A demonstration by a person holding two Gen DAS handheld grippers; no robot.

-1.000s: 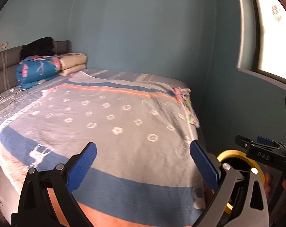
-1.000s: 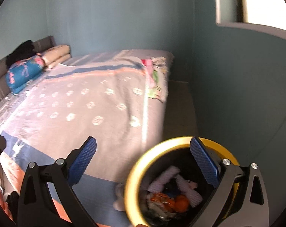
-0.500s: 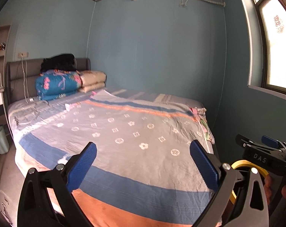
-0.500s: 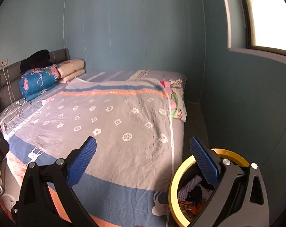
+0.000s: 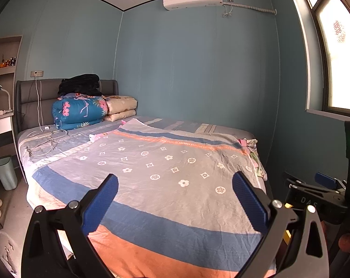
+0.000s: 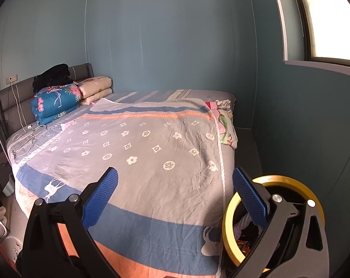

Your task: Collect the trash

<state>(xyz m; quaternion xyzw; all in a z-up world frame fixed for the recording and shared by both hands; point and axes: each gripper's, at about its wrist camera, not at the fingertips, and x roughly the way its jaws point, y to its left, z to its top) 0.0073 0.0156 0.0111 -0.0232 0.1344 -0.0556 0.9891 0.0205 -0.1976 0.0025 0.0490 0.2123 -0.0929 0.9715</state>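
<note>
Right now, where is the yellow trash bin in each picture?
Left wrist view: only a sliver of the yellow trash bin peeks out low right, behind the left tongs.
Right wrist view: bottom right, beside the bed, behind the right tongs.
Shared landmark: the blue flowered quilt by the headboard.

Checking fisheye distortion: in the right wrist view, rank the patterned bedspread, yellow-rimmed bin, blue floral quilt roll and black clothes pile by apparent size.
1. Bedspread
2. Yellow-rimmed bin, though nearness to the camera inflates it
3. Blue floral quilt roll
4. Black clothes pile
</note>
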